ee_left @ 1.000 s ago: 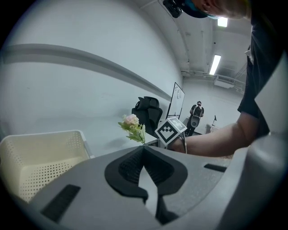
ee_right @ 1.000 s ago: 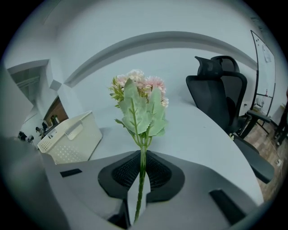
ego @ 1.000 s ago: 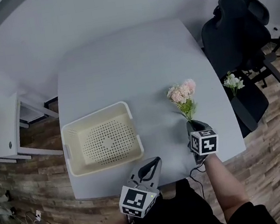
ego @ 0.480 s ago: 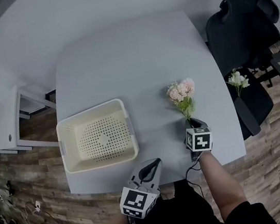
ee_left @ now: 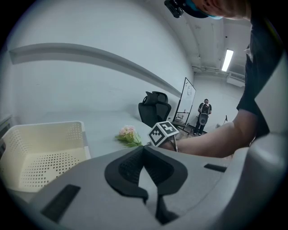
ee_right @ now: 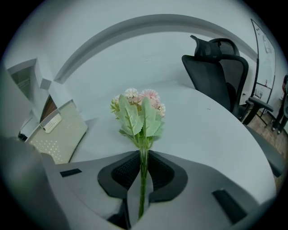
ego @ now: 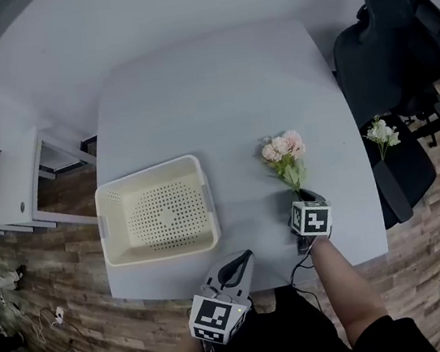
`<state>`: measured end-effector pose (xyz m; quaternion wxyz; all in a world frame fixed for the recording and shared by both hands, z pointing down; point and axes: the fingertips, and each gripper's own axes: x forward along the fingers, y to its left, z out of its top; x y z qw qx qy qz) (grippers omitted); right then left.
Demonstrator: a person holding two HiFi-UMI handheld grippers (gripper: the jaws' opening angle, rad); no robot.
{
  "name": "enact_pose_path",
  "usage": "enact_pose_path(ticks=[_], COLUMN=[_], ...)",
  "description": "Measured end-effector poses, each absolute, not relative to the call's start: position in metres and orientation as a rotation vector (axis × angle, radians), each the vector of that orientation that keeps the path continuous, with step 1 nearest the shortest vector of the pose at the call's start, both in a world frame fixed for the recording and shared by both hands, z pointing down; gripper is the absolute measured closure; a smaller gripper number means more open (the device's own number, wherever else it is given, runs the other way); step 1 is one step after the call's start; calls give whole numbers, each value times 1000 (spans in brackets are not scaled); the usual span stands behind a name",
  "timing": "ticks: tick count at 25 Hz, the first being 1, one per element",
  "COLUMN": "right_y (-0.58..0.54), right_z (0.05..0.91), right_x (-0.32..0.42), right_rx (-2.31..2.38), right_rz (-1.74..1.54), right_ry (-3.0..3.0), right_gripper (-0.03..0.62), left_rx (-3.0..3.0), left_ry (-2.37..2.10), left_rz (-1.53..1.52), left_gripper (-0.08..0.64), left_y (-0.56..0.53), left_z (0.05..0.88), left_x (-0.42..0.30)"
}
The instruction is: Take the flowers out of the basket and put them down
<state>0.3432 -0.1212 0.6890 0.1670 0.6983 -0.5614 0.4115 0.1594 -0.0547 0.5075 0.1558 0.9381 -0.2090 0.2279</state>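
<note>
A bunch of pink flowers (ego: 285, 153) with green leaves lies low over the grey table (ego: 215, 90), right of the cream perforated basket (ego: 157, 218). My right gripper (ego: 302, 200) is shut on the thin green stem, just behind the leaves. In the right gripper view the stem (ee_right: 143, 170) runs straight between the two dark pads, with the blooms (ee_right: 139, 105) ahead. The basket holds nothing. My left gripper (ego: 235, 269) hangs at the table's near edge, its jaws together with nothing in them. From the left gripper view, the flowers (ee_left: 127, 135) rest beside the basket (ee_left: 45, 148).
A black office chair (ego: 386, 56) stands off the table's right side, with a small bunch of white flowers (ego: 381, 132) on its seat. A white cabinet (ego: 16, 181) stands to the left. A person stands far off in the left gripper view.
My right gripper has come down with the flowers, bringing them close to the table top. The left gripper has stayed where it was.
</note>
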Motion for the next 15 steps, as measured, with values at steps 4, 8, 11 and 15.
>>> enact_pose_path(ticks=[4,8,11,15], right_y=[-124,-119,-114,-107], right_z=[688,682,673,644], right_x=[339,333,331,337], right_rx=[1957,1913,1887,1904], right_rz=[1186,1197,1166,1038], right_ry=[-1643,-1705,-1738,-1798], right_gripper=[517,459,443,443], left_rx=[2690,2702,2705,2709], left_ry=[-617,-634,-647,-685], left_rz=[652,647,634,606], left_gripper=[554,554,554,554], left_y=[-54,-49,-45,-39], left_z=[505,502,498,493], left_x=[163,168,174,180])
